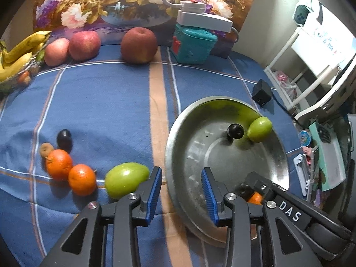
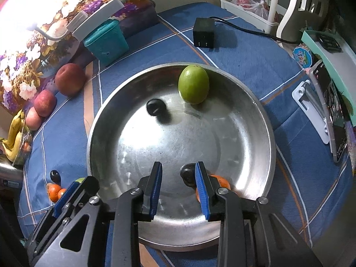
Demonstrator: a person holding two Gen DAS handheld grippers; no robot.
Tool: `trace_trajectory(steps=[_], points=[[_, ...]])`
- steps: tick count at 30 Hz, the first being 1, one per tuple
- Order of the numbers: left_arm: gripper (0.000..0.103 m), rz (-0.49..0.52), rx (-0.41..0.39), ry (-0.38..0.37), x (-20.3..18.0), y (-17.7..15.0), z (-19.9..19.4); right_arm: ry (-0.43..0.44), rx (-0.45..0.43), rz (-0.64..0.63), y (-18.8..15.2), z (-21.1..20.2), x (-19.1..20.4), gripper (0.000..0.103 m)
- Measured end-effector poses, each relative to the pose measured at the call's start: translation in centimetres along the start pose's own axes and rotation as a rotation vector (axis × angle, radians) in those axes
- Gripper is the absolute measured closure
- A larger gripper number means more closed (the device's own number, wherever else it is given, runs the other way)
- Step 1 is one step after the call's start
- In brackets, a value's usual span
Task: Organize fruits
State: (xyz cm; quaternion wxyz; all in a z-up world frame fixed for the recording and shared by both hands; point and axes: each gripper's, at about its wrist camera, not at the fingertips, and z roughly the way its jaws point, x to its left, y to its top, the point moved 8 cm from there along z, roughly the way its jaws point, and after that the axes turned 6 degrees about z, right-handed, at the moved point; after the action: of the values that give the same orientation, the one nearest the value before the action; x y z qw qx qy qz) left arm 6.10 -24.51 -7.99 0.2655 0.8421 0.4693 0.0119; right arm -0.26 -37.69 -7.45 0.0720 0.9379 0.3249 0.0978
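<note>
Fruit sorting on blue plaid cloth (image 1: 100, 102): steel bowl (image 2: 244, 120) holds a green fruit (image 2: 193, 84), two dark plums (image 2: 155, 107) and an orange (image 2: 222, 181). Right gripper (image 2: 178, 191) hangs over bowl, jaws apart, empty; left gripper (image 1: 181, 193) straddles bowl's rim, also spread w/ nothing held. Two more oranges (image 1: 81, 179), a green mango-like fruit (image 1: 125, 178) and a plum lie on cloth nearby; apples (image 1: 138, 45) and bananas (image 1: 20, 52) at back.

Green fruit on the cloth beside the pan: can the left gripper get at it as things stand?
Probably yes. The left gripper is open, the green fruit lies just off its left finger, nothing between them.
</note>
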Motion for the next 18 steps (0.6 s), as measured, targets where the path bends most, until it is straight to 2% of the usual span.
trace_trajectory(steps=[9,10,11,13,18], points=[[0.058,-0.045,0.057,0.136,3.5,-0.9,-0.5,-0.050,0.010,-0.057,-0.5,0.3,0.7,0.072],[0.053,-0.053,0.065,0.156,4.0,-1.1,-0.6,-0.055,0.009,-0.065,-0.5,0.3,0.8,0.068],[0.044,-0.063,0.074,0.177,4.6,-1.4,-0.6,-0.058,0.008,-0.068,-0.6,0.3,0.8,0.055],[0.030,-0.078,0.086,0.207,5.4,-1.7,-0.7,-0.073,0.003,-0.080,-0.6,0.4,0.9,0.041],[0.020,-0.092,0.100,0.253,6.6,-2.2,-0.9,-0.091,0.004,-0.098,-0.7,0.5,0.9,0.033]])
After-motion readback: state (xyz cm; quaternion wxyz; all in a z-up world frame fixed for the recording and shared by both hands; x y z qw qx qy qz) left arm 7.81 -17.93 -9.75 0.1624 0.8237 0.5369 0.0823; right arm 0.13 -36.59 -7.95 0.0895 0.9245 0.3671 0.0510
